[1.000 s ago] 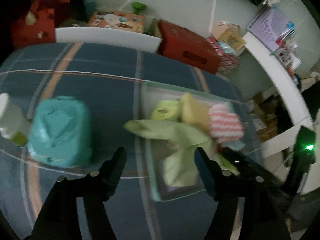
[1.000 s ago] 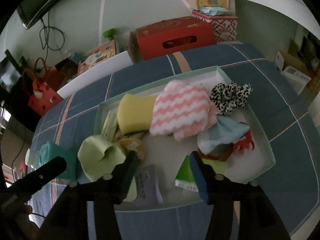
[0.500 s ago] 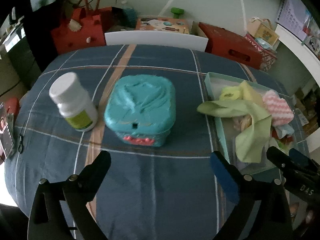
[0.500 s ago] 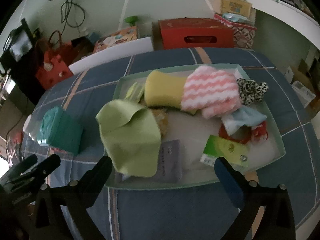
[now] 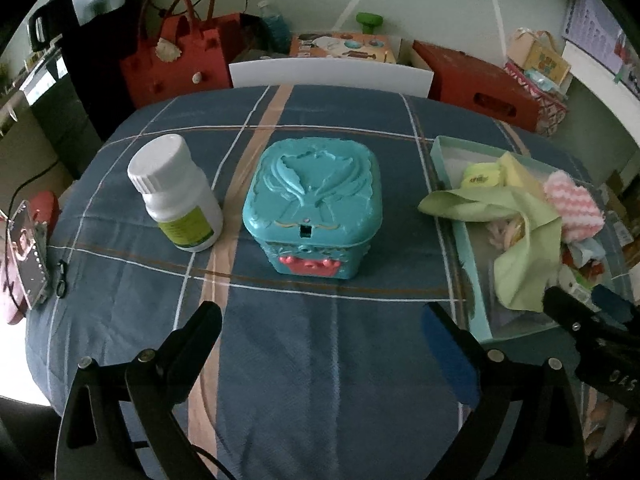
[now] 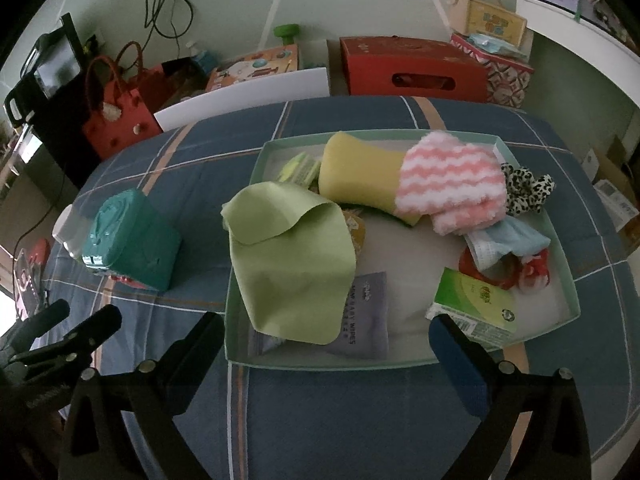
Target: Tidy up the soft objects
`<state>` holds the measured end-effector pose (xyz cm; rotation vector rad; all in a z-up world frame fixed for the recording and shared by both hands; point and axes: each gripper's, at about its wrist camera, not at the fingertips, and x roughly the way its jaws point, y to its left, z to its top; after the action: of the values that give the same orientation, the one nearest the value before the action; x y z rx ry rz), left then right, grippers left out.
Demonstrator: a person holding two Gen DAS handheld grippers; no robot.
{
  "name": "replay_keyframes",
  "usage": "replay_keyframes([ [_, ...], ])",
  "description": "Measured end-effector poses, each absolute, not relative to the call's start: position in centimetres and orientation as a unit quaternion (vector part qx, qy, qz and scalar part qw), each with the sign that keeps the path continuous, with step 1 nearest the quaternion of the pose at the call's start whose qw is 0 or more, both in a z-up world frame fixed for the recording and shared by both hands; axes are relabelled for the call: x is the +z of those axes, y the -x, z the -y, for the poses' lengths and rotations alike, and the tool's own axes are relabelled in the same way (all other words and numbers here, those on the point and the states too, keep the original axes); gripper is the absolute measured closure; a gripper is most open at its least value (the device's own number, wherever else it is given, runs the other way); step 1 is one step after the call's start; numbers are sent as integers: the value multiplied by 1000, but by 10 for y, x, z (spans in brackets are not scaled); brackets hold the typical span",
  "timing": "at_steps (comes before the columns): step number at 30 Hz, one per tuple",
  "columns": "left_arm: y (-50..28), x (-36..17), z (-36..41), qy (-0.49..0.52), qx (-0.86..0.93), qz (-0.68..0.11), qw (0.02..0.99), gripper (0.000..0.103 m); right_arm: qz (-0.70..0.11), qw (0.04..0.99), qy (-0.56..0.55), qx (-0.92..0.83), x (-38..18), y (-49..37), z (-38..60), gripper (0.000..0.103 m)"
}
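A pale green tray [image 6: 400, 361] on the checked tablecloth holds a light green cloth [image 6: 292, 256] draped over its left rim, a yellow sponge [image 6: 360, 172], a pink-and-white fluffy mitt [image 6: 452, 184], a leopard scrunchie [image 6: 526, 190], a light blue cloth [image 6: 516, 240] and a wipes pack [image 6: 366, 316]. The tray [image 5: 448, 152] and green cloth [image 5: 516, 240] show at the right in the left wrist view. My right gripper [image 6: 326, 338] is open and empty before the tray's near edge. My left gripper [image 5: 322, 328] is open and empty in front of a teal box [image 5: 314, 200].
A white pill bottle [image 5: 176, 196] stands left of the teal box [image 6: 132, 240]. A green tissue pack [image 6: 474, 304] and red ring [image 6: 488, 272] lie in the tray. Red boxes, a red bag and a white chair back stand beyond the table's far edge.
Both grippers have opened wide and drawn back from the tray. The green cloth now lies loose over the tray's left rim. The left view has swung left to the teal box and bottle.
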<state>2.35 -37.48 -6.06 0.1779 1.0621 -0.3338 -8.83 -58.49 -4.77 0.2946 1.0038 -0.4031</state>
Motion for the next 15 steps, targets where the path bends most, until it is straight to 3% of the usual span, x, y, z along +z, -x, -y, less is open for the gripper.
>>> replay_keyframes([
  [15, -24, -63, 381, -117, -136, -508, 842, 4, -472, 846, -143, -202, -47, 92, 595, 0],
])
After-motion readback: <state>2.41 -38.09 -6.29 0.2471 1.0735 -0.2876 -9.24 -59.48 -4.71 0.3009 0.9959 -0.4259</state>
